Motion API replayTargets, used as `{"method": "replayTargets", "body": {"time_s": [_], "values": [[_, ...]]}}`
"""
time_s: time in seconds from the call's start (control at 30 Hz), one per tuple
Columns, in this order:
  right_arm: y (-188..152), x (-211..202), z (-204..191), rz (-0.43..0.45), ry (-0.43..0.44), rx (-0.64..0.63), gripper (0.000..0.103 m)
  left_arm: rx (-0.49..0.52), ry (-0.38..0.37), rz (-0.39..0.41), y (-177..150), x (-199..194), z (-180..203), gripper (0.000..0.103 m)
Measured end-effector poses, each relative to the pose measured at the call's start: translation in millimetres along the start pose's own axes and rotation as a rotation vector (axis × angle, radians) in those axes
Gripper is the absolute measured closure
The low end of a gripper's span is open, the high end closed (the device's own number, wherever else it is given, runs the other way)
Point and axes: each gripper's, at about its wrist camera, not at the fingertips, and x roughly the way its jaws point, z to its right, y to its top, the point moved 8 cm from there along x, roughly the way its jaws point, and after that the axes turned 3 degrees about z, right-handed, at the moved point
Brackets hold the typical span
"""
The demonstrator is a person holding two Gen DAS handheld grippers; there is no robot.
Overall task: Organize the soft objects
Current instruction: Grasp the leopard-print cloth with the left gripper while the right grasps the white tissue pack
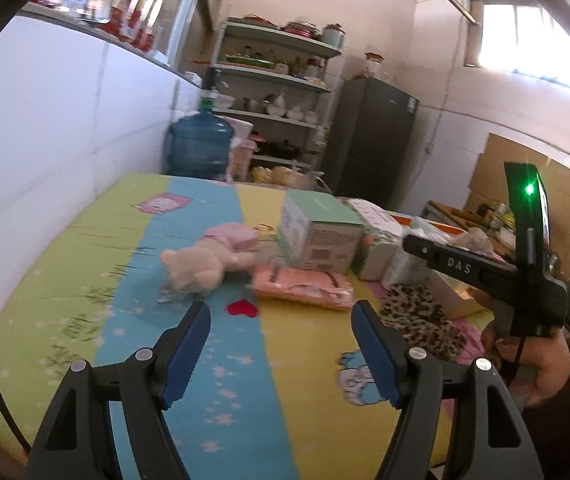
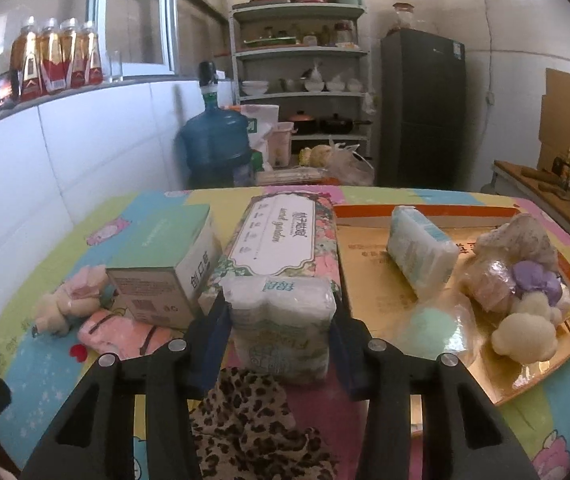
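right tool (image 2: 281,320): clamped on the white plastic-wrapped tissue pack (image 2: 281,320), upright on the table (image 2: 45,364) beside the gold tray (image 2: 369,276) | left tool (image 1: 281,344): apart, empty | risk: your grip sits low, so the squashy pack may tip or slip when lifted

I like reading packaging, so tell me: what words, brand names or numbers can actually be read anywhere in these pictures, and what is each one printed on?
"DAS": on the black bar of the right gripper, seen from the left wrist view.
"secret garden": on the white label of the floral tissue pack, with Chinese characters beside it.
Green and white box: Chinese characters and a barcode, too small to read.
Small tissue packet between the right gripper's fingers: print too blurred.
Bottles on the ledge: labels unreadable.
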Motion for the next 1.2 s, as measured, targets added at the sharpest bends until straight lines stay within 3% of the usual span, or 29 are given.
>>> {"method": "replayTargets", "body": {"time_s": [0.33,0.47,0.6,0.63,0.7,0.83,0.9,1.0,1.2], "values": [[34.2,-73.7,8.8,0.225,0.132,0.056,0.06,0.045,-0.155,-0.08,-6.3,37.8,66.7,0.031],[34.6,-97.8,22.9,0.255,0.132,0.07,0.059,0.063,-0.218,-0.144,-16.3,62.4,103.4,0.031],[30.6,-112.3,42.9,0.268,0.116,0.087,0.059,0.058,-0.227,-0.228,-30.8,86.0,123.7,0.031],[29.8,-115.2,49.7,0.269,0.109,0.093,0.059,0.059,-0.218,-0.247,-34.4,90.3,125.5,0.032],[26.9,-117.4,61.6,0.267,0.1,0.108,0.059,0.063,-0.189,-0.276,-41.1,97.8,127.8,0.046],[20.3,-119.9,75.4,0.254,0.102,0.134,0.059,0.079,-0.156,-0.256,-43.1,97.8,129.2,0.053],[17.6,-118.4,79.0,0.247,0.11,0.145,0.059,0.067,-0.152,-0.244,-44.2,96.4,127.8,0.066],[13.0,-117.1,81.2,0.237,0.126,0.154,0.059,0.036,-0.161,-0.234,-45.2,92.7,125.2,0.076],[10.6,-117.7,81.9,0.235,0.144,0.164,0.059,0.059,-0.145,-0.193,-36.7,79.4,125.4,0.082]]}}
